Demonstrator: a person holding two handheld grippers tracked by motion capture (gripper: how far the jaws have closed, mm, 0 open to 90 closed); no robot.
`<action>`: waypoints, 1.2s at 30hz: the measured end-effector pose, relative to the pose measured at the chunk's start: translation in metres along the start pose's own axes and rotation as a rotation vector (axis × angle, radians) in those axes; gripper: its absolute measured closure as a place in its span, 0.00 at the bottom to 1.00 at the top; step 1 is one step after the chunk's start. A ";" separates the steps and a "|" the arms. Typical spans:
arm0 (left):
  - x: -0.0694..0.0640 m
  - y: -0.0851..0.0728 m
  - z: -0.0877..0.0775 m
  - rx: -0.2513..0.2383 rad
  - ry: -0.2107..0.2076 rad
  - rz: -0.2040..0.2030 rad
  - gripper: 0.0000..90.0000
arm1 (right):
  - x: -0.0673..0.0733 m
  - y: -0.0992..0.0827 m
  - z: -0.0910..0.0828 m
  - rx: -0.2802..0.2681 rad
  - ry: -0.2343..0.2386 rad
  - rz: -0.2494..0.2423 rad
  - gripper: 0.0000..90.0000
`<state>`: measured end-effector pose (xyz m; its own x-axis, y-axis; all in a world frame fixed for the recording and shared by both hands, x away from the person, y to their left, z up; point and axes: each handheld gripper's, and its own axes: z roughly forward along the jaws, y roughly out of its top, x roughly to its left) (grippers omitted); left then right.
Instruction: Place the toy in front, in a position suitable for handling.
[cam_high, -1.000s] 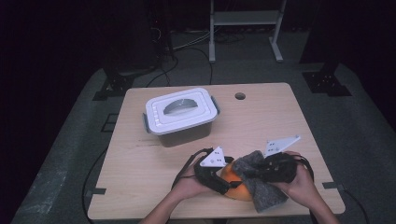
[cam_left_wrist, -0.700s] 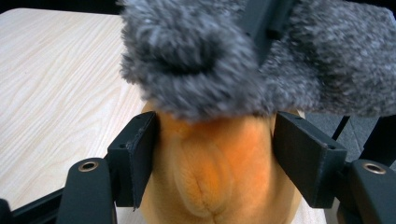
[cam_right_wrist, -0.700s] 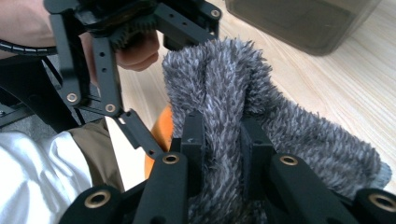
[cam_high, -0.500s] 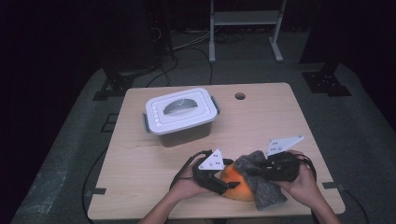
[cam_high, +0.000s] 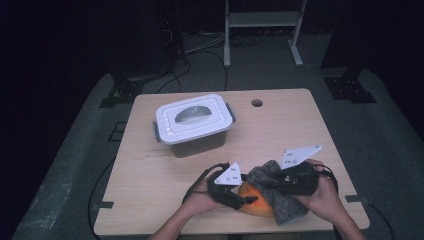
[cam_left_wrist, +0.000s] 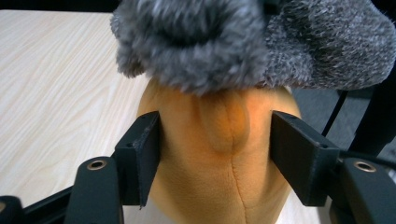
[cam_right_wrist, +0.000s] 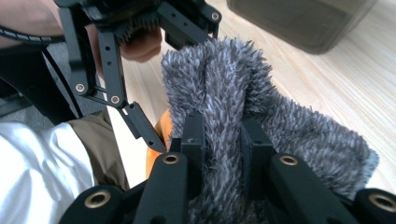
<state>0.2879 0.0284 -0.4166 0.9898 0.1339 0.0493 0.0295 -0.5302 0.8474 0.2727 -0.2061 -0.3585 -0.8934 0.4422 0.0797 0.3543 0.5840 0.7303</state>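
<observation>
1. Landmark: lidded plastic box (cam_high: 194, 124), standing on the light wooden counter (cam_high: 300, 125). All work sits on the person's side of the box, near the counter's near edge.
2. Orange plush toy (cam_left_wrist: 219, 163) rests on the counter, well apart from the box. Grey fuzzy cloth (cam_right_wrist: 233, 93) lies over the toy's top and hangs down the side away from the box.
3. Left tool (cam_left_wrist: 215, 154): jaws half open and just been closing, one on each flank of the orange toy. Pads touch the plush at both sides. In the high view the left tool (cam_high: 248, 199) sits at the toy's edge, on the box's near side.
4. Right tool (cam_right_wrist: 223, 135): jaws nearly together, pinching a fold of the grey cloth. Cloth bunches up above the pads.
5. Right tool (cam_high: 276, 184) lies further from the box than the left tool.
6. Hands: left hand (cam_high: 202, 197) and right hand (cam_high: 325, 192) each hold a tool body, at the counter's near edge.
</observation>
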 end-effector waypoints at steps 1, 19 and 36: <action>0.001 -0.001 -0.001 0.001 -0.002 -0.004 0.41 | -0.002 0.000 0.002 -0.003 0.011 0.007 0.83; -0.001 0.004 0.001 -0.001 0.004 0.004 0.37 | -0.018 -0.030 -0.011 -0.015 -0.009 0.098 0.82; 0.028 -0.023 -0.010 -0.013 0.009 -0.142 0.41 | -0.026 -0.060 -0.012 -0.038 -0.037 0.171 0.82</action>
<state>0.3130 0.0525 -0.4290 0.9744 0.2143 -0.0673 0.1677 -0.4943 0.8529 0.2718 -0.2610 -0.3963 -0.8100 0.5579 0.1807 0.4891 0.4726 0.7331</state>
